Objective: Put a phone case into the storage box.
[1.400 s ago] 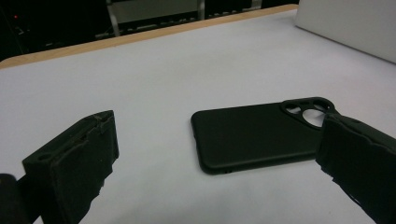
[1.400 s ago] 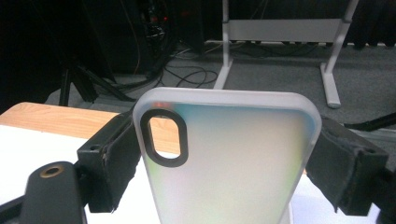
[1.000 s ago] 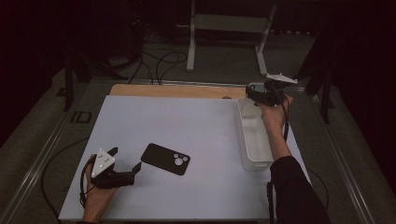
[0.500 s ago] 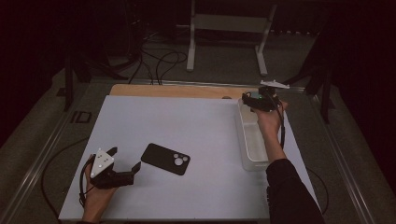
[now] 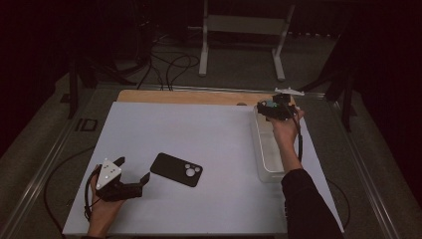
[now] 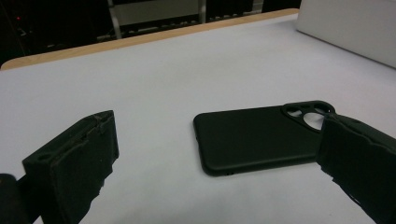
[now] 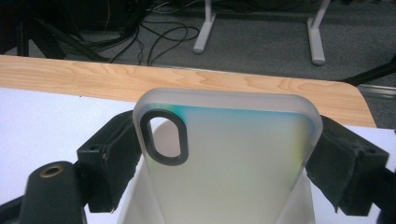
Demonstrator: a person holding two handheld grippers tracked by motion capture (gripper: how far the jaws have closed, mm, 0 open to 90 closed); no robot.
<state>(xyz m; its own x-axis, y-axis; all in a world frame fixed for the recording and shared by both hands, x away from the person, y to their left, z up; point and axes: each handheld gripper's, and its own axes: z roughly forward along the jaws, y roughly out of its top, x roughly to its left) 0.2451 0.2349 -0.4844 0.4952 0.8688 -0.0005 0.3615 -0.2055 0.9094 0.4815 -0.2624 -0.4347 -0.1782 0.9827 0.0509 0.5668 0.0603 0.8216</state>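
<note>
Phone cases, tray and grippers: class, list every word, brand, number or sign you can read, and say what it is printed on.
None: no readable text on the black phone case, the frosted clear case held by the right gripper, the white tray or the left gripper.

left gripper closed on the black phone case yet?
No: in the left gripper view the black phone case lies flat on the white table, with the left gripper open around it.

No legible text or labels
</note>
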